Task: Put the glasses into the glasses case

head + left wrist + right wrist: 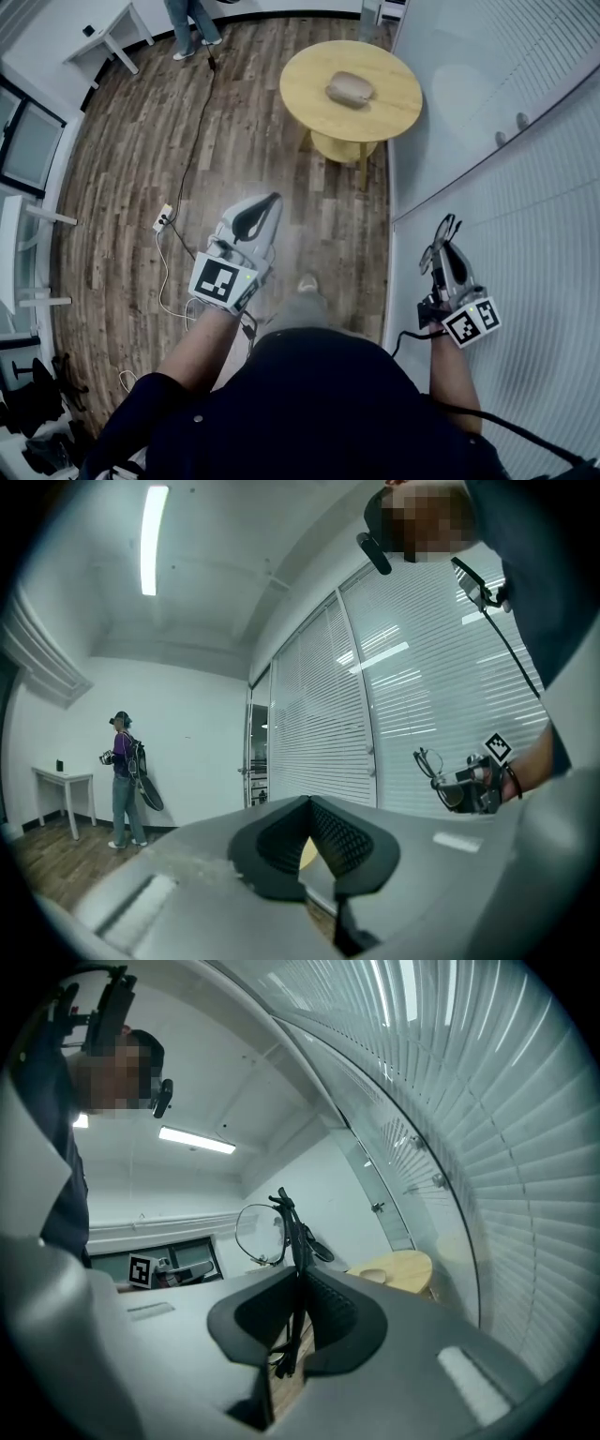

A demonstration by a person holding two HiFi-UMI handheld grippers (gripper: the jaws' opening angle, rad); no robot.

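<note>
A grey-brown glasses case [350, 89] lies shut on the round yellow table [394, 112] ahead of me. The thin dark-framed glasses [433, 246] stand upright in my right gripper [443, 246], well short of the table and close to the blinds. In the right gripper view the glasses [262, 1232] rise from between the jaws of the right gripper [298, 1279], which is shut on the frame. My left gripper [275, 199] hovers over the wooden floor with its tips together and nothing in them. From the left gripper view, the left gripper [307, 803] points level and the glasses [429, 764] show off to the right.
White blinds and a glass wall [506, 169] run along my right. A cable with a power strip [164, 220] lies on the floor at left. A white desk [108, 37] and a standing person [192, 23] are at the far end of the room.
</note>
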